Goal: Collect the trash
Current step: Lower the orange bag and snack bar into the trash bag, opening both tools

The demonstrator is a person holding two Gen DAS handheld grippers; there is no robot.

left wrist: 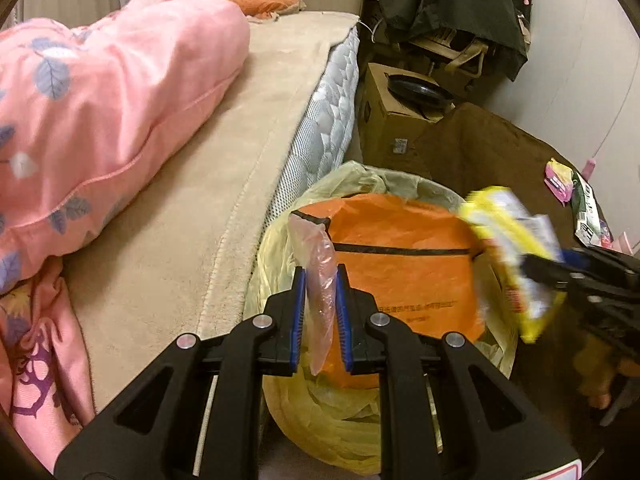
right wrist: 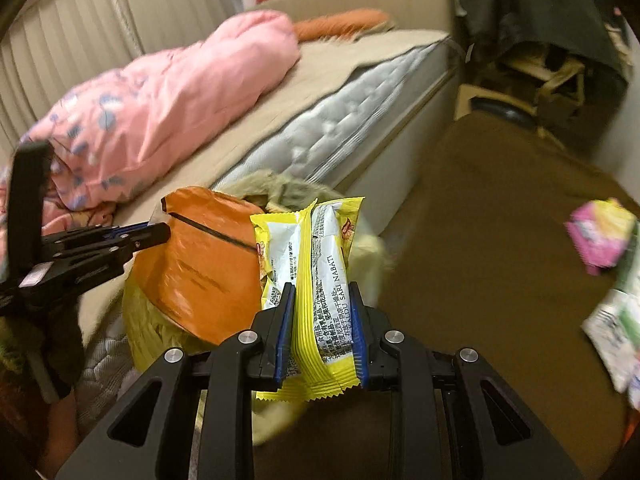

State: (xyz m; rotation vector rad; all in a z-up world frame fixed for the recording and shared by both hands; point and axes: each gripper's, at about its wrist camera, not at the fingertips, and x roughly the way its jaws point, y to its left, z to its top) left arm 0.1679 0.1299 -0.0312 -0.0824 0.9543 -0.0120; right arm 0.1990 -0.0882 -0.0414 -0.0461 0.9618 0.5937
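Right wrist view: the yellow snack wrapper stands at the frame's centre, clamped low on its folded back seam by the right gripper. It looks light, thin and crinkly, probably slick, so a pinch across the doubled seam should hold better than one on a loose corner. In the left wrist view, the left gripper, fingers nearly together, pinches a limp clear plastic sleeve, soft and weightless-looking. Both hang above the lined trash bin, topped by an orange bag, beside the bed. More wrappers lie at right on the brown floor.
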